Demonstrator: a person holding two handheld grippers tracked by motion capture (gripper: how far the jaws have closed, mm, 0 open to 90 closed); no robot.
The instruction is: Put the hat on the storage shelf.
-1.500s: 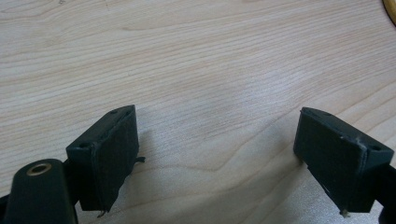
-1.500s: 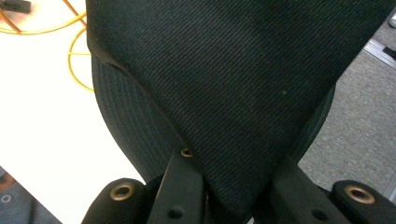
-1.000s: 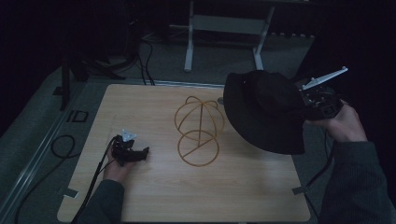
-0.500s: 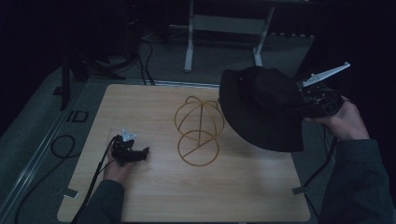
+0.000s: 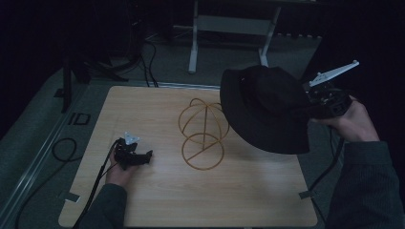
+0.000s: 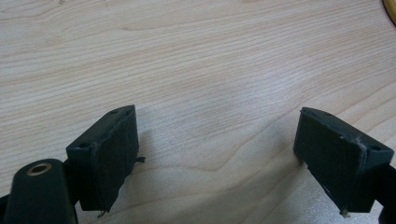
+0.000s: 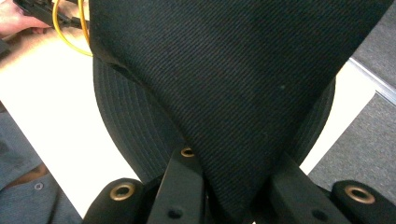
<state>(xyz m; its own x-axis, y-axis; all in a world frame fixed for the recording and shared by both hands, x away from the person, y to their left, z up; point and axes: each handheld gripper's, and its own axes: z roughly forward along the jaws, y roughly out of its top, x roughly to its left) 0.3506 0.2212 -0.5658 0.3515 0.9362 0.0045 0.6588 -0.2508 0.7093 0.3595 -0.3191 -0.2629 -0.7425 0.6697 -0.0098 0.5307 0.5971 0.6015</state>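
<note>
A: Start at the left. What sits left of the wire stand?

B: The left tool [image 5: 143, 156], resting on the pale wood-grain tabletop [image 5: 157, 200], well apart from the wire stand [image 5: 203, 133]. A hand [image 5: 117, 171] holds it from below. In the left gripper view its two black jaws stand spread wide, blocky and rectangular, with matte, slightly frayed pads [image 6: 114, 158] and bare wood between them.

A: And the stand itself?

B: It is thin golden wire: a flat ring with a crossbar lying on the tabletop, and arched loops rising from it into a dome-like cage. Smooth and open all through. A sliver of its curved rim shows at the top right corner of the left gripper view.

A: What lies right of it?

B: The black hat [image 5: 267, 112], held in the air just right of the stand and above the tabletop's far right part. Its wide round brim tilts toward the stand, and its near edge overlaps the wire dome in the high view; I cannot tell whether they touch.

A: The fabric?

B: A fine diagonal twill weave on the folded part, with rows of concentric stitching around the brim [image 7: 130, 140].

A: Who holds it?

B: The right tool [image 7: 233, 186], pinching the cloth. Its jaws are pressed together on a pulled-up fold of the hat. The right hand [image 5: 351, 119] grips the tool's body, right of the hat.
</note>
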